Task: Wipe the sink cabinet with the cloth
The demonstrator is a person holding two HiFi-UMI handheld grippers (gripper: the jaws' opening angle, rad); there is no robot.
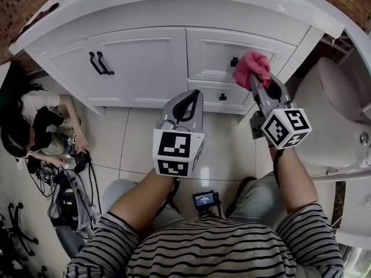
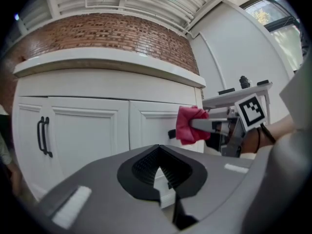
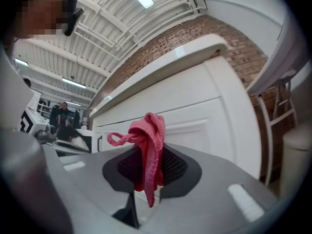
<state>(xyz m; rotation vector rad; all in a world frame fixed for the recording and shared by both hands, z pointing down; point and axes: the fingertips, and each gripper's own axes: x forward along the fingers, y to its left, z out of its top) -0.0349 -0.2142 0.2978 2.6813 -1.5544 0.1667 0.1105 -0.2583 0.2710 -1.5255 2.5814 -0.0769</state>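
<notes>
Right hand-held gripper is clamped on the pink cloth, which bunches up above the jaws and hangs down between them in a fold. It is held up at the far right of the sink cabinet. Left hand-held gripper has its jaws closed with nothing between them. It hangs nearer, in front of the middle of the cabinet and apart from it.

The cloth sits just in front of the upper drawer, beside that drawer's dark knob. Whether it presses on the white front or is a little short of it cannot be told from these views.

As for progress, I judge the wiping to be at or near its start. The cloth is gripped and brought to the cabinet, so that part is done. The fronts show no damp streak or mark, so nothing says which panels, if any, have been covered. Going by where the cloth is, the right-hand drawers are the part in hand. The two doors on the left, the top edge and the side would be left to do.

Everything that could hold something is closed. The two doors with their bar handles are shut. So are the upper drawer and the small lower drawer with its knob, and their contents are hidden.
</notes>
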